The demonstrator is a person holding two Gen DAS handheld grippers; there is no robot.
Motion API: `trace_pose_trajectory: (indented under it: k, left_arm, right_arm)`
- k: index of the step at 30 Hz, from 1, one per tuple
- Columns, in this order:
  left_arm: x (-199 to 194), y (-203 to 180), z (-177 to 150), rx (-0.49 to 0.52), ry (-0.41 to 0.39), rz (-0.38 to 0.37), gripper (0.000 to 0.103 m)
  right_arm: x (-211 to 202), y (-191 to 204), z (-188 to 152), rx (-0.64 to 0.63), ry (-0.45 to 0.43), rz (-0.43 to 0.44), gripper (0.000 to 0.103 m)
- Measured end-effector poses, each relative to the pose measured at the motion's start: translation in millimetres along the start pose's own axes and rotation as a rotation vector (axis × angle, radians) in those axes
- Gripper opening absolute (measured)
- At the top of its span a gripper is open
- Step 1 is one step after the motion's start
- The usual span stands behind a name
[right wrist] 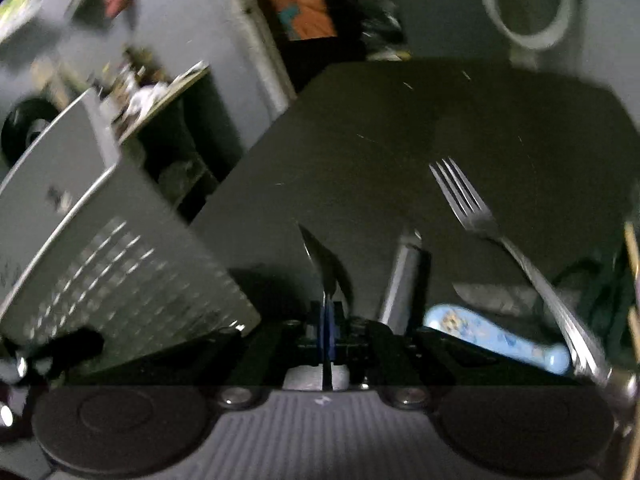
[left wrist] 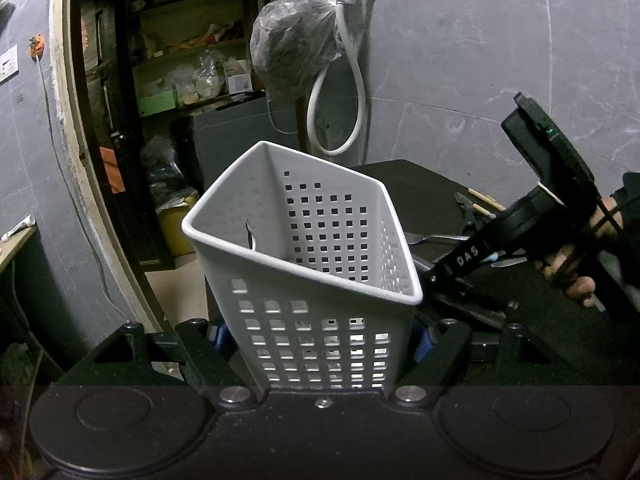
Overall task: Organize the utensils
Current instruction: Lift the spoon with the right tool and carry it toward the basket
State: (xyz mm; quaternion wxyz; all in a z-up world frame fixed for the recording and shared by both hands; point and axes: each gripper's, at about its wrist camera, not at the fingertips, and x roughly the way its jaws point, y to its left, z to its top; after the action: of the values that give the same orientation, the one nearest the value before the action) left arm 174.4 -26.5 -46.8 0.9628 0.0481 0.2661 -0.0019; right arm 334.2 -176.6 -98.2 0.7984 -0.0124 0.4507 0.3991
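Note:
A white perforated basket [left wrist: 240, 276] hangs tilted with its mouth toward the camera, and my left gripper [left wrist: 322, 340] is shut on its lower walls, blue pads [left wrist: 222, 338] pressing each side. The right gripper [left wrist: 440, 274], held in a hand [left wrist: 576, 276], reaches in beside the basket's right corner. In the blurred right wrist view that gripper [right wrist: 328, 328] is shut on a thin metal utensil [right wrist: 326, 264], seen edge-on, so whether it is a spoon or a knife is unclear. The basket [right wrist: 100, 240] lies to its left. A metal fork [right wrist: 464, 200] rests on the black table [right wrist: 400, 128].
A blue patterned handle [right wrist: 500, 340] and a grey metal handle [right wrist: 400, 280] lie near the right gripper. Pliers [left wrist: 468, 200], wooden sticks [left wrist: 486, 198] and more cutlery [left wrist: 436, 238] sit on the table behind the basket. A tap with a white hose [left wrist: 352, 80] hangs on the wall.

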Motion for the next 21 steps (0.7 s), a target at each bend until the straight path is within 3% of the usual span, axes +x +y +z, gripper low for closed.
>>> trace_pose_trajectory:
  k: [5,11,16,21]
  left_arm:
    - [0,0,0,0.002,0.0,0.0,0.08]
    - [1,0,0,0.004,0.002,0.001,0.08]
    - [2,-1,0,0.002,0.003,0.001,0.08]
    - [2,-1,-1,0.001,0.006,-0.003,0.079]
  right_arm:
    - [3,-31,7,0.12,-0.022,0.02,0.003]
    - [6,-21,9,0.016,-0.008,-0.021,0.002]
    - [4,9,7,-0.108,0.019,-0.098,0.003]
    - [5,14,10,-0.078,0.022,-0.106,0.002]
